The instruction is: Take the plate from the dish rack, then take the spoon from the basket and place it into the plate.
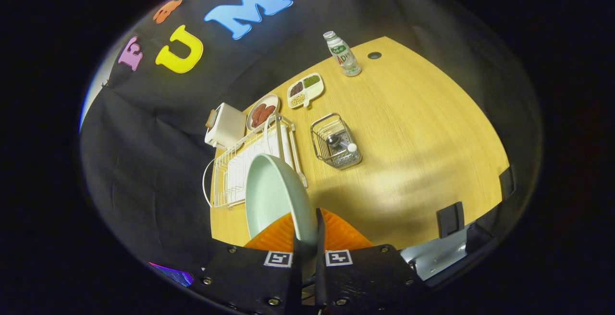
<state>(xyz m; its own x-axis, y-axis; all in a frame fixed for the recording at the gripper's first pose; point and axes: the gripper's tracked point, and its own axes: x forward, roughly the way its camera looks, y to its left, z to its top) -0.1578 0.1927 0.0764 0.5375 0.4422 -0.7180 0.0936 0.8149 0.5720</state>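
My gripper [307,231] is shut on the rim of a pale green plate [274,195], which stands on edge between the orange fingers [343,233] and is held in the air above the table. Behind the plate lies the white wire dish rack [230,171]. To the right of the rack, beyond the fingers, sits a small wire basket [335,142] with a spoon [342,142] lying inside it, its white handle end toward the basket's near side.
A white toaster [225,125] stands behind the rack on the wooden table [423,137]. A plate of reddish food [263,112], a divided dish of beans [305,90] and a small bottle [342,54] sit farther back. Black clamps [450,219] grip the table's near edge.
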